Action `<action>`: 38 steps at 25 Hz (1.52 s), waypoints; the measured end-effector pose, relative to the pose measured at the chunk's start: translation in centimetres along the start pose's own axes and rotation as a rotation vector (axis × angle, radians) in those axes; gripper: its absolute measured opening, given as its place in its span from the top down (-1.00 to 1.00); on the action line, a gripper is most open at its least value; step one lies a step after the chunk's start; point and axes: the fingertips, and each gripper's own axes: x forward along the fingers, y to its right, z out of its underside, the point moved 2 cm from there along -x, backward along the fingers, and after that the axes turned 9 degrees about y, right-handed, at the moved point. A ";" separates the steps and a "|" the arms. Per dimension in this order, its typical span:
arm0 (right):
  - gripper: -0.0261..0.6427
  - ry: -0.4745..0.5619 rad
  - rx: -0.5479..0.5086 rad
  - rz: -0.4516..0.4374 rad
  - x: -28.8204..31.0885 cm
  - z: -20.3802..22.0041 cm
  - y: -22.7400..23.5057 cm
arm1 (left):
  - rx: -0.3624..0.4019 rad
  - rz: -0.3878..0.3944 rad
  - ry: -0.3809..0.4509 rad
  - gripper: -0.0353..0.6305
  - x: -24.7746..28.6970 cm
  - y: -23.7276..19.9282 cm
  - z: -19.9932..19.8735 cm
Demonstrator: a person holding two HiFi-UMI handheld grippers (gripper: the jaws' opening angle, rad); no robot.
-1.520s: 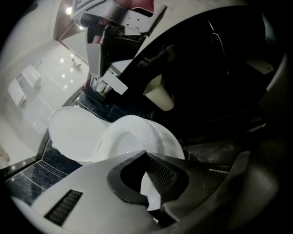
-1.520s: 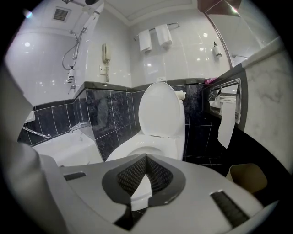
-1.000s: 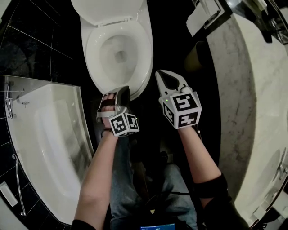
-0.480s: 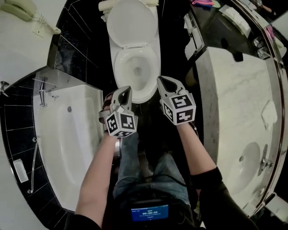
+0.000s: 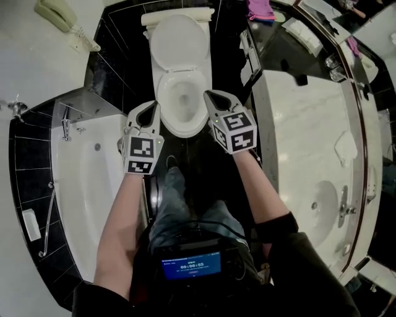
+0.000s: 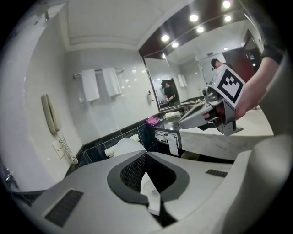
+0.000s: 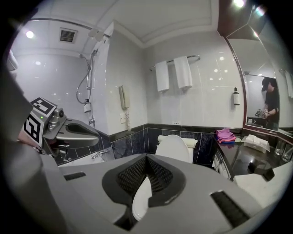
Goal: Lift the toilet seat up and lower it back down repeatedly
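Where the toilet seat point(image 5: 163, 102) is seen from the head view, it is a smooth, glossy white oval ring laid flat on the bowl at upper centre. Its long axis runs from the cistern point(image 5: 178, 17) toward the person, with the rounded front end pointed at the person's legs. Behind it the lid point(image 5: 179, 43), of the same hard white finish and egg-shaped outline, is stood up against the cistern.

Just short of the seat's front, the left tongs point(image 5: 148, 108) and the right tongs point(image 5: 211, 97) are held one to each side, both clear of the seat and aimed toward the toilet. Each is recorded as closed on itself: in both gripper views the grey shells are drawn together at the tips, the dark cross-hatched pads frame only a small opening, and white porcelain is seen through it, well beyond.

To the person's left a white, smooth-walled bathtub point(image 5: 80, 179) is set among glossy black tiles. To the right a pale, veined stone counter point(image 5: 297, 136) with a sunken oval basin point(image 5: 322, 204) is noted. A folded pink cloth point(image 5: 258, 9) lies on a dark surface near the cistern. A corded wall telephone point(image 5: 59, 15) is fixed to the white wall.
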 end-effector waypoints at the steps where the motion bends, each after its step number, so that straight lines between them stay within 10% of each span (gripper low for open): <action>1: 0.86 -0.001 -0.004 0.000 -0.3 -0.6 -0.2 | -0.012 0.000 0.011 0.89 -0.5 -0.4 -0.9; 21: 0.86 0.010 0.067 0.006 -4.5 -3.9 -1.9 | -0.322 -0.060 0.076 0.89 -5.2 -5.6 -4.4; 38: 0.86 -0.010 0.071 -0.011 -3.8 -2.4 -1.8 | -0.304 -0.051 0.051 0.89 -4.9 -4.6 -3.1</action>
